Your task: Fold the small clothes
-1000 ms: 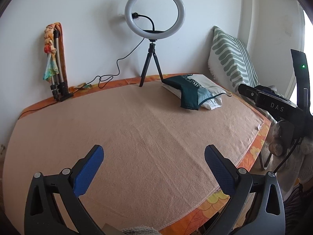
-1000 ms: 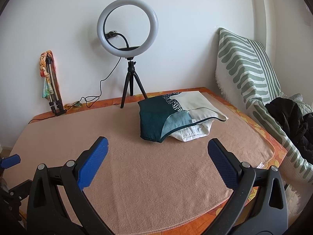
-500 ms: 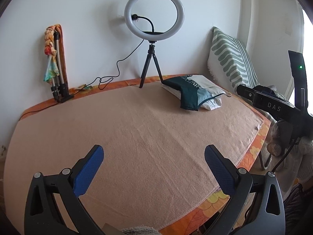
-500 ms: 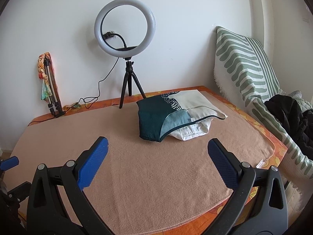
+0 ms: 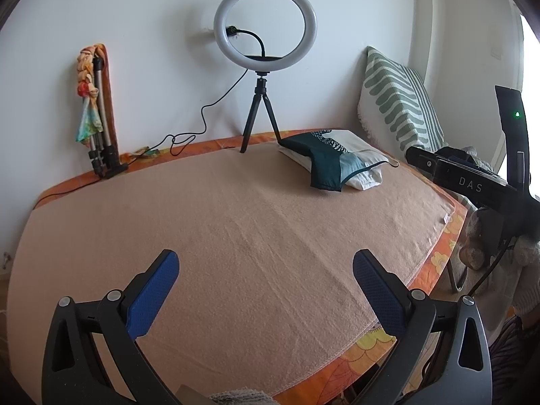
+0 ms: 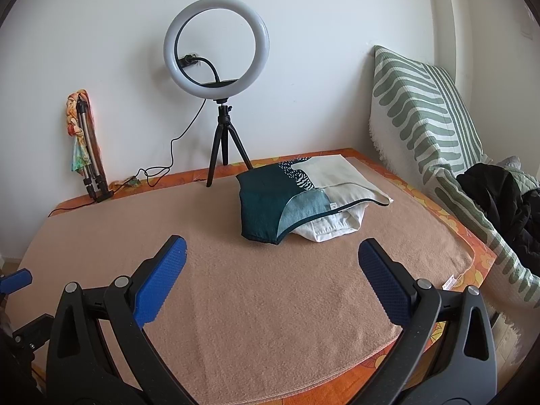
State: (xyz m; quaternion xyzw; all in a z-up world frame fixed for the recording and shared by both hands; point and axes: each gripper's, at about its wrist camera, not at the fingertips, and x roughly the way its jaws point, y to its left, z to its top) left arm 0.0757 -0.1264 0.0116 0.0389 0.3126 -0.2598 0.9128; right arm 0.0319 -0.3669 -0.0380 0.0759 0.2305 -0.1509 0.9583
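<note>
A small stack of folded clothes [image 6: 303,199] lies at the far right of the peach blanket [image 6: 256,303]: a dark teal and cream piece on top, a white piece under it. It also shows in the left wrist view [image 5: 334,162]. My left gripper [image 5: 266,270] is open and empty above the blanket's near part. My right gripper [image 6: 270,260] is open and empty, just short of the stack. The right gripper's body [image 5: 472,182] shows at the right of the left wrist view.
A ring light on a black tripod [image 6: 219,108] stands behind the stack, its cable trailing left. A folded tripod with a colourful cloth [image 6: 84,145] leans on the wall at the far left. A green striped cushion [image 6: 425,108] and a dark jacket [image 6: 499,195] lie to the right.
Both grippers have drifted slightly; the right wrist view has shifted a little so the stack sits nearer the middle. Both stay open and empty.
</note>
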